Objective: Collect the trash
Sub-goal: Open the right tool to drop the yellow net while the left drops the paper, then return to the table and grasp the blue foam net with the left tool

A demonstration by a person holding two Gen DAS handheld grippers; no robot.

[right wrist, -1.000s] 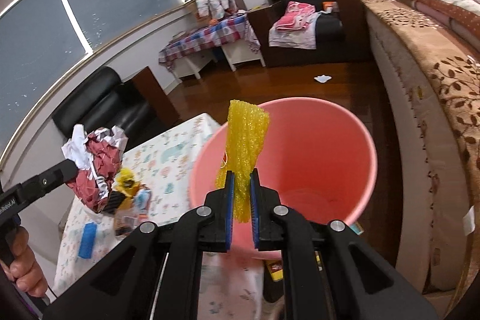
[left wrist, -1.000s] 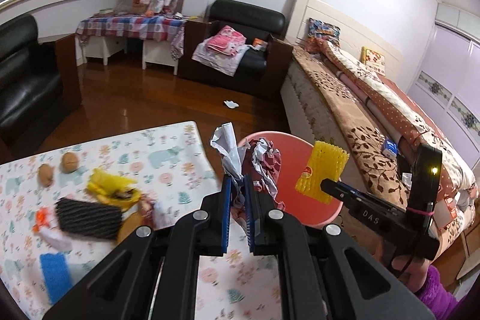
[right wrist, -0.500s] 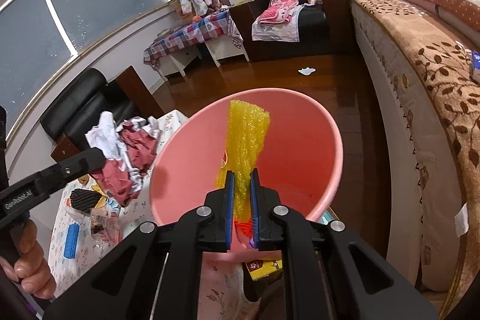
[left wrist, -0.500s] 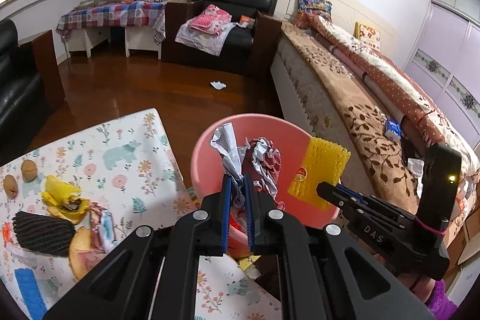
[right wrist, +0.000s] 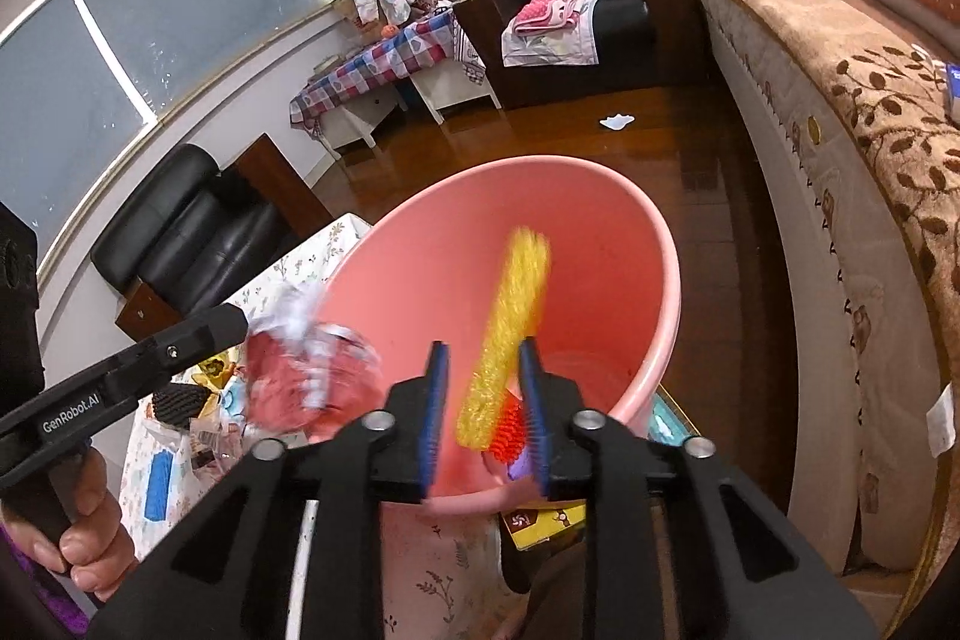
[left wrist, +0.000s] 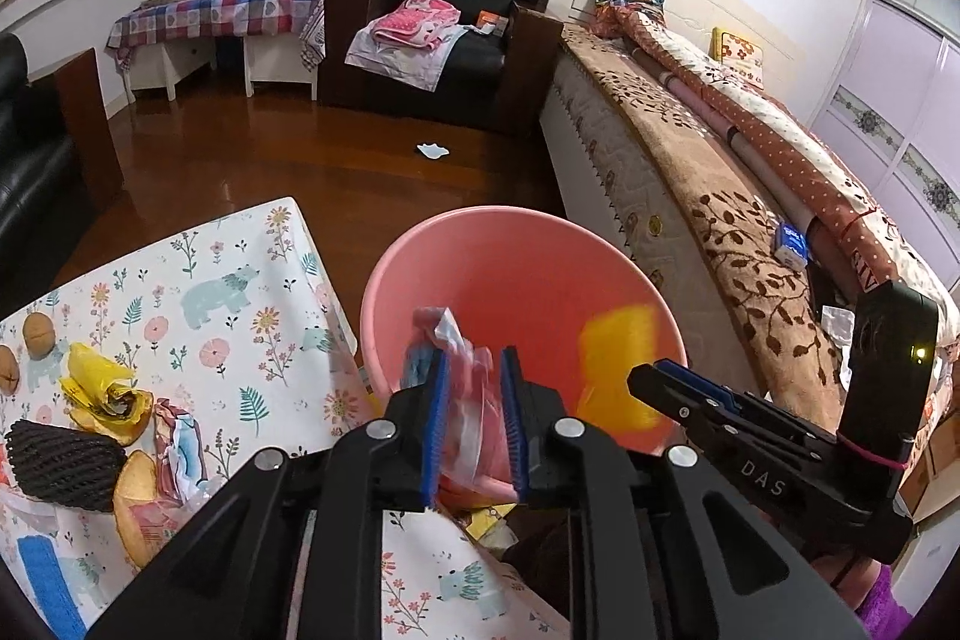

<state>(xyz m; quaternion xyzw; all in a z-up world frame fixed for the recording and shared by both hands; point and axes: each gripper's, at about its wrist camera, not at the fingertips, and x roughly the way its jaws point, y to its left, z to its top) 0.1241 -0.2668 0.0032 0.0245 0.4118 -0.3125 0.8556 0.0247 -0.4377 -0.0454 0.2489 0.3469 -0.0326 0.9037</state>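
- Both grippers hang over a pink bucket (right wrist: 636, 244), the landmark for everything here, which stands on the floor just beside the table.
- The left gripper (left wrist: 471, 391) has just been opening. Its jaws are parted, and a crumpled red and white wrapper (left wrist: 447, 340) shows as a blur between them, dropping toward the bucket's mouth.
- The right gripper (right wrist: 485, 403) has likewise just been opening. A yellow foam net (right wrist: 507, 334) is slipping, blurred, between its released jaws above the bucket.
- To do this step well, I judge both hands should stay over the bucket's middle until each piece has fallen clear of the pads.
- Left of the bucket, a table with a floral cloth (left wrist: 198, 292) bears more litter: a black foam net (left wrist: 60, 457), yellow wrapper (left wrist: 99, 391) and peels.
- Beyond the bucket is dark wooden floor (left wrist: 288, 160) with one white scrap (left wrist: 432, 151); a bed (left wrist: 708, 172) runs along its right.
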